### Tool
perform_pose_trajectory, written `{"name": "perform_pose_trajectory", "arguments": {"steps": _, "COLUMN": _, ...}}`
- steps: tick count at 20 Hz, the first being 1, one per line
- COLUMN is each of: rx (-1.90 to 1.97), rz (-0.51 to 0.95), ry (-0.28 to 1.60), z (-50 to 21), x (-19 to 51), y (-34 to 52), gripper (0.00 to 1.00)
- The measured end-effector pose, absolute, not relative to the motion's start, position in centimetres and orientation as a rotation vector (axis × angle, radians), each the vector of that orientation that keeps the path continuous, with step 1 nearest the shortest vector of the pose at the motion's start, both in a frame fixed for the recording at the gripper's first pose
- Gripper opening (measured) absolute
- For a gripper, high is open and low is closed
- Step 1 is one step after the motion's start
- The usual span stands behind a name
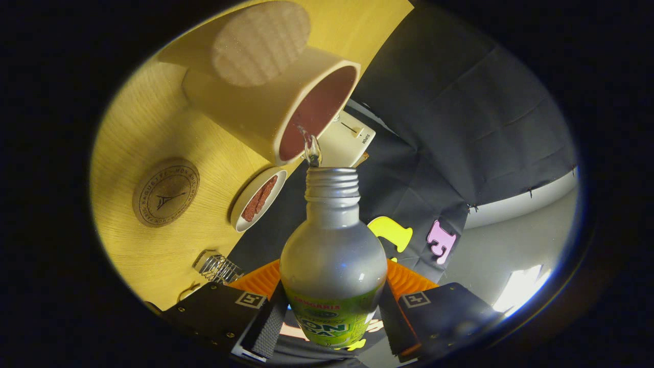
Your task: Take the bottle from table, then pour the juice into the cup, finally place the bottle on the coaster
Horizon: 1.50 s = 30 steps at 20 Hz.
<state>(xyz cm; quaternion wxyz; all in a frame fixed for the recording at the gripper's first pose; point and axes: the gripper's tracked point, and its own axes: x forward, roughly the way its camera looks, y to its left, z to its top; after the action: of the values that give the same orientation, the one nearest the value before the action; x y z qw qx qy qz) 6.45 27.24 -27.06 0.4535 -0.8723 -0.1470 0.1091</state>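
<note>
Bottle (pixel 333 266): silver body with a green label, cap off, threaded neck pointing away from the camera. Held between the 2 fingers (pixel 265 319), which are closed on its lower body, 1 pressing on each side.

Gripper (pixel 332 319): tipped over hard, so the table (pixel 153 128) appears as a slanted wooden surface on the left.

Juice (pixel 311 148): a thin clear stream runs from the bottle mouth to the rim of the cup.

Cup (pixel 265 97): cream outside, reddish-brown inside, standing on the table just beyond the bottle mouth.

Coaster (pixel 165 192): round, brown, with a printed ring and tower mark; flat on the table, left of the bottle and apart from the cup.

Small dish (pixel 258 198): white, holding reddish strips, between the coaster and the bottle neck.

Wire object (pixel 217 267): metal, near the left finger.

White device (pixel 347 140): just behind the cup, partly hidden.
</note>
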Motion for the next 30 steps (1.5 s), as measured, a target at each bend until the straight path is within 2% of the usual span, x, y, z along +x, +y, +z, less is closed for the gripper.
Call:
{"name": "perform_pose_trajectory", "arguments": {"steps": 17, "rx": -2.32, "rz": 0.244, "ry": -0.518, "z": -25.8, "x": 5.8, "y": 30.1, "gripper": 0.81}}
{"name": "perform_pose_trajectory", "arguments": {"steps": 30, "rx": -2.427, "rz": 0.275, "ry": -0.552, "z": -25.4, "x": 5.1, "y": 31.1, "gripper": 0.81}}
